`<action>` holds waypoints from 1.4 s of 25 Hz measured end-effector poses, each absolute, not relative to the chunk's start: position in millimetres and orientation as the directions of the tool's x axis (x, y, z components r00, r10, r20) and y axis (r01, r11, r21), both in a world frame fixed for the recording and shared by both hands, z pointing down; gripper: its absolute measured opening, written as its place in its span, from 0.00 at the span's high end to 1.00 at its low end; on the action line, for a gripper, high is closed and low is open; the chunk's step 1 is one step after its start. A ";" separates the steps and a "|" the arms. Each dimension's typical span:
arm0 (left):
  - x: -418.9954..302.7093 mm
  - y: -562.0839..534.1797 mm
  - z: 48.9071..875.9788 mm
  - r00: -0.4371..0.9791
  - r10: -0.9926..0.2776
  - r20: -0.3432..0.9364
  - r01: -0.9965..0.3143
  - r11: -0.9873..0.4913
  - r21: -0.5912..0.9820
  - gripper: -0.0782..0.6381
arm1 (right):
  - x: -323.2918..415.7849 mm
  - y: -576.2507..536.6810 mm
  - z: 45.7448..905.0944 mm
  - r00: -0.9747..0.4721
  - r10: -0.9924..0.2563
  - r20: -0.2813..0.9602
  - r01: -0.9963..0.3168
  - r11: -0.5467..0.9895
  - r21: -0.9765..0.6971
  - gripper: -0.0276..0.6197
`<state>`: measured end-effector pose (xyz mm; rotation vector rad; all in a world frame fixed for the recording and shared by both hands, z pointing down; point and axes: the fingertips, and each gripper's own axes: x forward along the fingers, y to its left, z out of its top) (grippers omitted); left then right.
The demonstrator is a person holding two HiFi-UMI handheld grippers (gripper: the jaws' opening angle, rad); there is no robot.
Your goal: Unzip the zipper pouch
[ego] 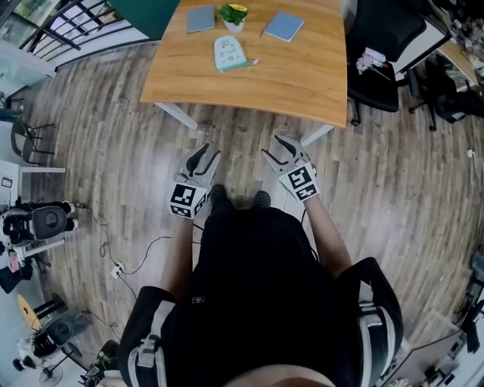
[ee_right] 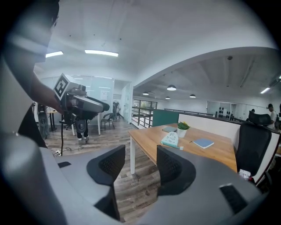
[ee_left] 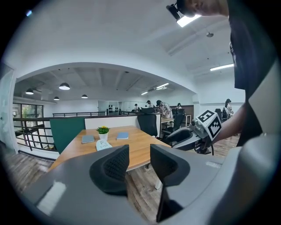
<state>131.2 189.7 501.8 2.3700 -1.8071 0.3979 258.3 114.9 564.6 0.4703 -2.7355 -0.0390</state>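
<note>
The pale mint zipper pouch (ego: 228, 53) lies flat on the wooden table (ego: 302, 79), just in front of a small potted plant (ego: 233, 15). It also shows far off in the left gripper view as the pouch (ee_left: 103, 145) and in the right gripper view as the pouch (ee_right: 170, 139). My left gripper (ego: 203, 151) and right gripper (ego: 281, 145) hover over the floor short of the table's near edge, well apart from the pouch. Both point toward the table. The left gripper (ee_left: 139, 158) stands open with nothing between its jaws, and so does the right gripper (ee_right: 141, 165).
Two blue-grey notebooks (ego: 201, 19) (ego: 283, 26) lie either side of the plant. A black office chair (ego: 382, 45) stands at the table's right end. White table legs (ego: 175, 115) stand near the front edge. Cables and a power strip (ego: 115, 268) lie on the floor at left.
</note>
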 end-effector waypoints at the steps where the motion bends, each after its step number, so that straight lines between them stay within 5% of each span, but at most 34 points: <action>1: 130.5 189.4 501.1 0.245 -0.926 0.286 -0.961 -0.270 -0.051 0.67 | 257.5 114.6 564.1 -0.881 -0.327 0.343 -0.318 0.944 0.084 0.60; 9: 128.9 185.6 503.7 0.223 -0.931 0.288 -0.968 -0.246 -0.042 0.58 | 264.7 108.3 571.5 -0.875 -0.343 0.342 -0.345 0.937 0.059 0.43; 35: 124.6 166.4 508.0 0.185 -0.936 0.298 -0.980 -0.200 -0.022 0.55 | 279.3 87.7 581.0 -0.852 -0.351 0.388 -0.358 0.932 0.057 0.44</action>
